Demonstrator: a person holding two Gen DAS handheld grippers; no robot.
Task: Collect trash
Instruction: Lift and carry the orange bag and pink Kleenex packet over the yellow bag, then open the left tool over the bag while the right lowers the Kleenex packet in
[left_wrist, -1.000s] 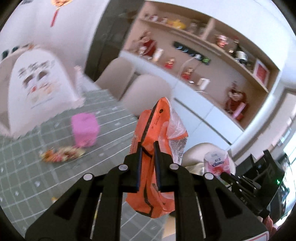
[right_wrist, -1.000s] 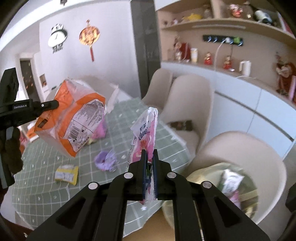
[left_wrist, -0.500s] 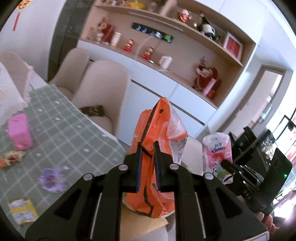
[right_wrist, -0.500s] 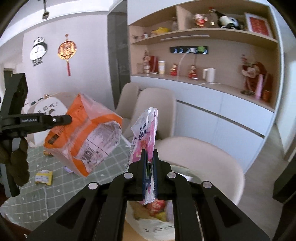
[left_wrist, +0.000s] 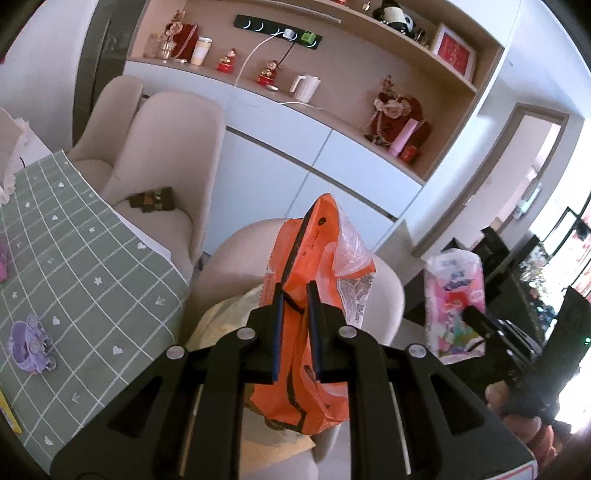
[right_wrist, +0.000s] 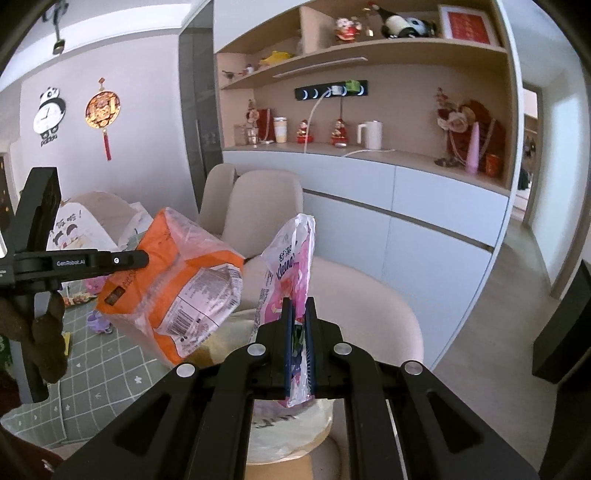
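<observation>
Both grippers have swung away from the green checked tablecloth toward the beige chair, which now sits directly ahead in both views; one second earlier the table filled the left wrist view.

Left gripper: jaws clamped on the orange snack bag, which hangs above the pale trash bag resting on the chair seat.

Right gripper: jaws clamped on the pink Kleenex tissue pack wrapper, just beside the orange snack bag and above the chair.

Hazards:
- Early release. The trash bag's mouth is largely hidden behind the grippers; either item can land on the chair seat or the floor.
- Collision. Both wrappers hang close together; one can snag the other on release.
- Remaining litter. A purple wrapper lies on the tablecloth, left of the chair.
</observation>
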